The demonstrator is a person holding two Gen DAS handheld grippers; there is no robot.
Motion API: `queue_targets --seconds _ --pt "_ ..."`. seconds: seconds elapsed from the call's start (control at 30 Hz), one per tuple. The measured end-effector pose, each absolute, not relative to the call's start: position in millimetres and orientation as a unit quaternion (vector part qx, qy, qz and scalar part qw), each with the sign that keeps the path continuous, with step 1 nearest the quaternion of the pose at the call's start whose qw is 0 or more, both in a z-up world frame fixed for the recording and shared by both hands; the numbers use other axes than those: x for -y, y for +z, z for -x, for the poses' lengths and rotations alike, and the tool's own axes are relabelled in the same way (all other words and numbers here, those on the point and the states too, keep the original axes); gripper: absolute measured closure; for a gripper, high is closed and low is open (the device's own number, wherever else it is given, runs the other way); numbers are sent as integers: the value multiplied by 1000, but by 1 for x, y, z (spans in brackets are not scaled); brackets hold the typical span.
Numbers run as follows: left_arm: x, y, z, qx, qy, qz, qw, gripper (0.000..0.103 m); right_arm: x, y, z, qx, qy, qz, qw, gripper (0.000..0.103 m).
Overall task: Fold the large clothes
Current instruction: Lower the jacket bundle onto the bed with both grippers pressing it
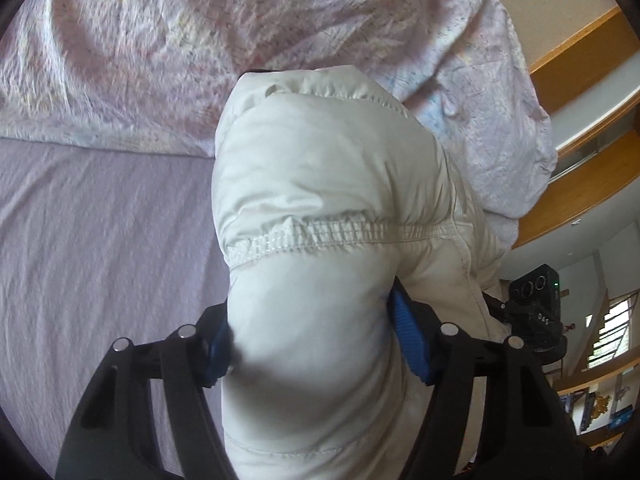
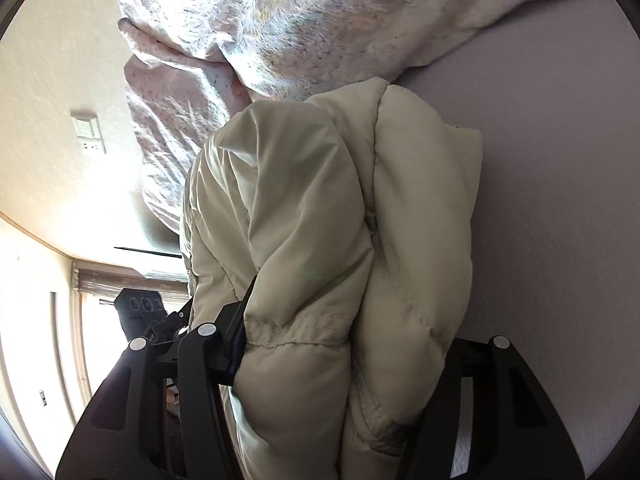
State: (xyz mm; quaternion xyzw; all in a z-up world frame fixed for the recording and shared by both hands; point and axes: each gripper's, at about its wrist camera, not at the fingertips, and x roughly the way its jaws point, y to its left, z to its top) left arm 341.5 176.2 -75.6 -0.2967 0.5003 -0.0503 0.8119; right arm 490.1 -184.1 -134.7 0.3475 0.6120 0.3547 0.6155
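Holding one puffy cream jacket (image 1: 320, 184) between two grippers, lifted above a lilac sheet (image 1: 100, 232).

Left wrist view, left to right:
- Sheet: smooth, bare at lower left.
- Duvet (image 1: 168, 48): pale, printed, crumpled along the top edge and running down to the right.
- Left gripper (image 1: 316, 344): jaws about half open, blue pads (image 1: 412, 340) pressing a thick quilted roll of the jacket from both sides. The jacket bulges forward from the jaws, an elastic seam crossing it.
- Wooden frame (image 1: 576, 60) at far right; the other gripper's black body shows below it.

Right wrist view, left to right:
- Wall with a switch plate (image 2: 86, 126).
- Duvet, bunched at top.
- Right gripper (image 2: 348, 364): jaws roughly half open, clamped on a bunched fold of the jacket; the right-hand pad is hidden by fabric.
- Sheet, right side.

Risks, as judged:
- Slick, padded fabric may creep out of either grip, since each holds a fat roll, not an edge.
- Loose hanging parts may drag on the duvet and spoil the fold.
- Uneven hand heights would skew the crease.
- Trapped air may spring the fold open once it is laid down.
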Motion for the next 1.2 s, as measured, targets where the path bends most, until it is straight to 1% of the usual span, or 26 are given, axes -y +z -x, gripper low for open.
queue_targets --seconds 0.07,0.13,0.2,0.27,0.3,0.4,0.5,0.53,0.57,0.6,0.63,0.7,0.8,0.83,0.97,1.2 --pt "-175 -78 -347 -503 -40 286 815 33 186 -137 -489 -615 340 -344 623 46" --pt "-174 -80 -352 -506 -28 279 816 28 187 -135 -484 -623 315 -330 636 36" --pt "-171 -78 -353 -506 -20 266 820 24 193 -128 -483 -624 296 -304 656 30" --pt "-167 -71 -350 -505 -4 239 829 20 201 -116 -479 -619 282 -281 677 28" --pt "-165 -66 -348 -502 7 220 836 19 205 -110 -477 -615 273 -270 689 24" --pt "-161 -53 -339 -489 41 182 852 17 222 -83 -469 -584 247 -247 733 23" --pt "-153 -43 -329 -464 47 175 867 17 235 -52 -461 -536 239 -227 777 23" --pt "-148 -41 -327 -457 48 172 871 17 232 -41 -459 -522 247 -215 787 25" --pt "-143 -41 -325 -452 48 168 875 16 226 -35 -457 -516 253 -202 793 30" --pt "-137 -42 -325 -449 50 163 877 15 215 -29 -457 -513 262 -187 796 42" --pt "-129 -43 -324 -446 55 151 880 14 202 -26 -453 -515 271 -162 797 52" --pt "-115 -45 -327 -446 59 126 884 13 185 -26 -455 -516 273 -143 799 57" --pt "-102 -52 -330 -455 62 95 883 12 163 -34 -453 -517 267 -109 806 59" --pt "-99 -54 -331 -454 66 89 884 9 158 -40 -452 -522 261 -95 807 59" --pt "-99 -64 -332 -452 68 93 885 2 151 -61 -452 -541 244 -67 802 59" --pt "-100 -77 -340 -451 68 89 885 2 146 -82 -456 -543 239 -71 802 58"
